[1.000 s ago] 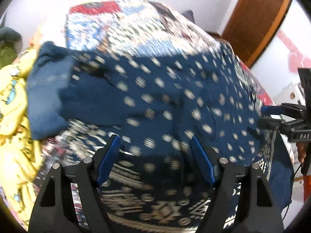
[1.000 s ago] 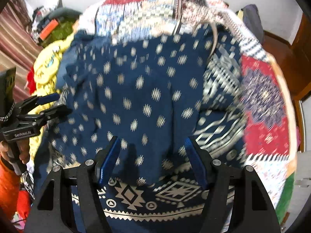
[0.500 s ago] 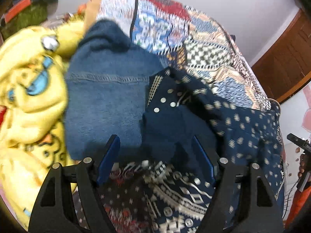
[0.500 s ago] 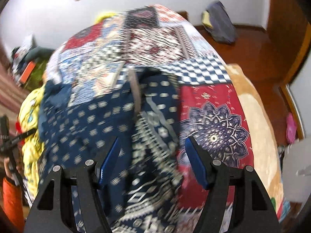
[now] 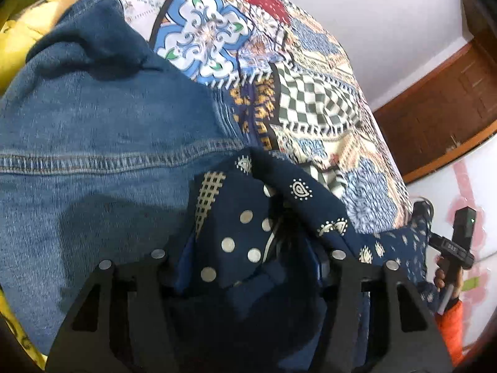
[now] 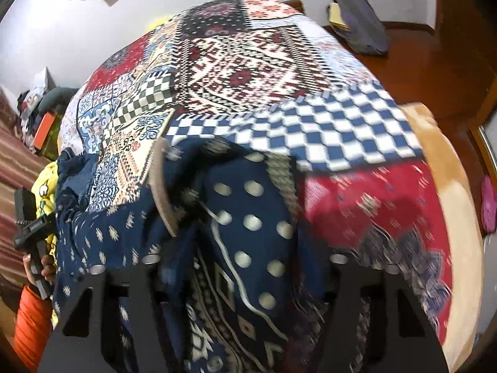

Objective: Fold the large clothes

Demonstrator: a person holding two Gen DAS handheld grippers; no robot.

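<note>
Both the left gripper and right gripper are closing on bunched edges of the navy patterned garment, apparently starting a fold, next lifting toward twelve o'clock over the patchwork quilt.

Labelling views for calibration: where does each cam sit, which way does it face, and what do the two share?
Left wrist: on the left gripper, facing down at the navy printed garment between its closing jaws and a denim piece; opposite hand at right.
Right wrist: on the right gripper, closing on the same garment; other hand at left.
Shared: garment, patchwork bedspread.
</note>
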